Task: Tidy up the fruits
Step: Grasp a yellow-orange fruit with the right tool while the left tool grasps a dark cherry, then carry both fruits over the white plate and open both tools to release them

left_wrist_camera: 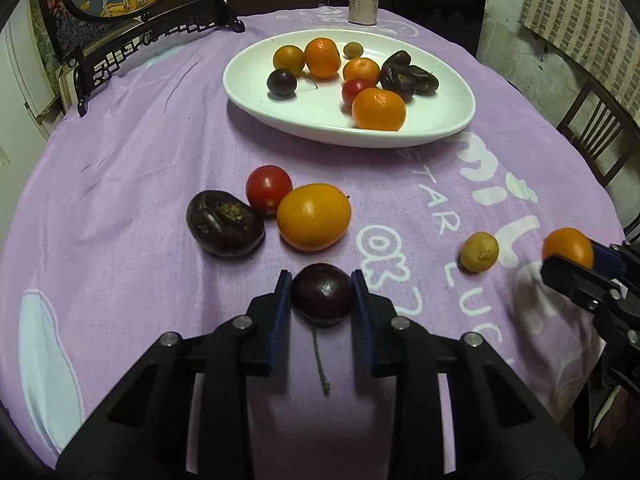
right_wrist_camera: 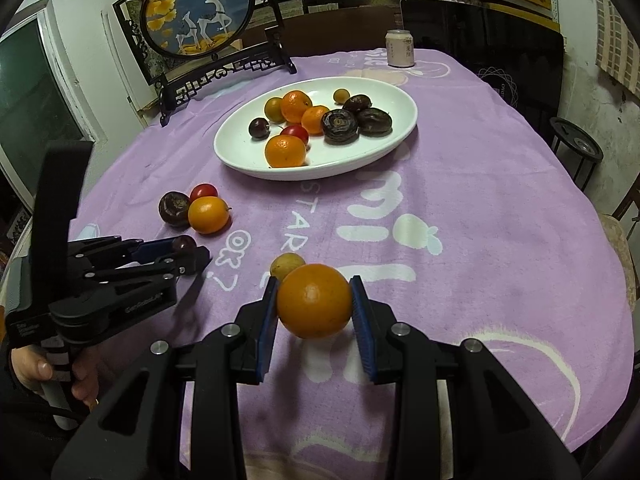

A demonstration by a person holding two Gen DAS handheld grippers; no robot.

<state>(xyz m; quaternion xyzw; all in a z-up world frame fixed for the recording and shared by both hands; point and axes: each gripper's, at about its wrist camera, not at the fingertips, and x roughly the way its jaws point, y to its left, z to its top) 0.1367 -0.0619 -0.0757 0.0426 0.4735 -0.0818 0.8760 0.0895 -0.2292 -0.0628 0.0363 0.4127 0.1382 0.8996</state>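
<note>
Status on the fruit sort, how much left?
Done: about ten fruits sit in the white plate. In hand: left hand-held gripper grips a dark cherry; right hand-held gripper holds an orange. Left: four on the purple cloth.

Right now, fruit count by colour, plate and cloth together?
orange fruit: 6
dark purple fruit: 6
red fruit: 2
yellow-green fruit: 2
Total: 16, counting the one in the left tool and the one in the right tool.
</note>
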